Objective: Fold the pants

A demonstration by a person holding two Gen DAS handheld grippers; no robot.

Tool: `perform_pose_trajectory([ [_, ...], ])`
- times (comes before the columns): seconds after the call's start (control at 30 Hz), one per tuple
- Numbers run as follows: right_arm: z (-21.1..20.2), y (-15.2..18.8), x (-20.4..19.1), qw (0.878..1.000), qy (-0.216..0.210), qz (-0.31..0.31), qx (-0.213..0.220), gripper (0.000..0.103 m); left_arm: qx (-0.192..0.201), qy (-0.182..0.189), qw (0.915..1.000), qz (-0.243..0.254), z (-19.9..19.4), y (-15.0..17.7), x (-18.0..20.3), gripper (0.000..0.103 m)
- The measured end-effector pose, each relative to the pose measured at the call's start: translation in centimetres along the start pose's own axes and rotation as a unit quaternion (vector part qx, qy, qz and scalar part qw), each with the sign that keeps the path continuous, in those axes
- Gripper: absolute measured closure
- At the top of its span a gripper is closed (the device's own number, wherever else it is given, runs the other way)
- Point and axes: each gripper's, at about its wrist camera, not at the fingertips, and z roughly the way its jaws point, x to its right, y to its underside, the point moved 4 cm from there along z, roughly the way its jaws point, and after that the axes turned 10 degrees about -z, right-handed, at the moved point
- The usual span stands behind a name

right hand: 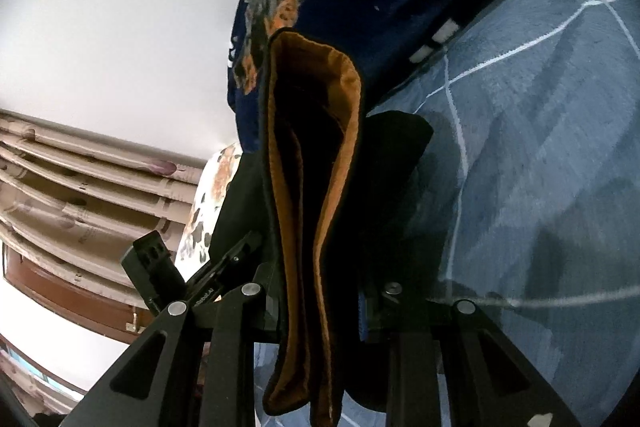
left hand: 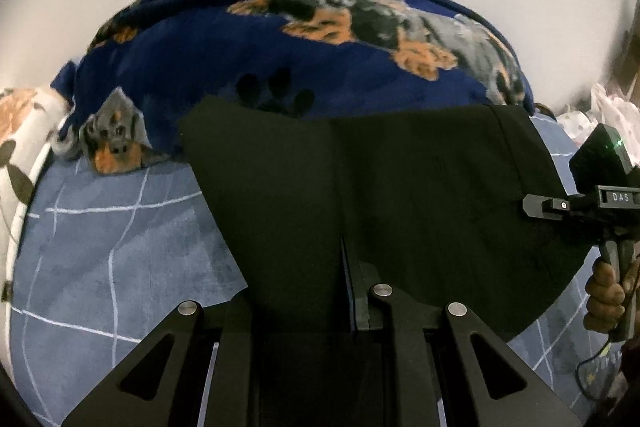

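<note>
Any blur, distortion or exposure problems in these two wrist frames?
Left wrist view: strong fisheye curvature, the dog-print blanket slightly soft, the black pants so dark that folds barely show. Right wrist view: window area at lower left blown out, the pants' orange lining sharp, dark shadows on the blue bedsheet.

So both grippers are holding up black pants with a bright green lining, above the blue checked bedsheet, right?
Nearly right, but the lining is not green. The right wrist view shows the inside of the black pants as orange-brown fleece. The rest holds: the left gripper and the right gripper are both clamped on the fabric, above the blue bedsheet with white grid lines.
</note>
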Motion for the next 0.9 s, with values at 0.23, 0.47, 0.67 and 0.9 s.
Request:
perform_pose_trajectory([
  [0.23,0.9,0.0,1.7,1.0,0.017,0.008,-0.006,0.079,0.0,-0.012,0.9997,-0.021,1.8,1.0,-1.7,0.071],
  [0.47,0.8,0.0,1.7,0.997,0.07,-0.011,-0.005,0.066,0.028,-0.066,0.9972,-0.021,1.8,1.9,-2.5,0.037],
  [0.67,-3.1,-0.1,-1.7,0.978,0.177,-0.09,0.061,0.061,0.081,-0.112,0.9904,-0.007,-0.9,2.3,-2.0,0.032],
  [0.9,-5.3,2.8,-8.7,0.944,0.247,-0.198,0.096,0.034,0.148,-0.116,0.9816,-0.032,-6.2,2.0,-0.4,0.019],
])
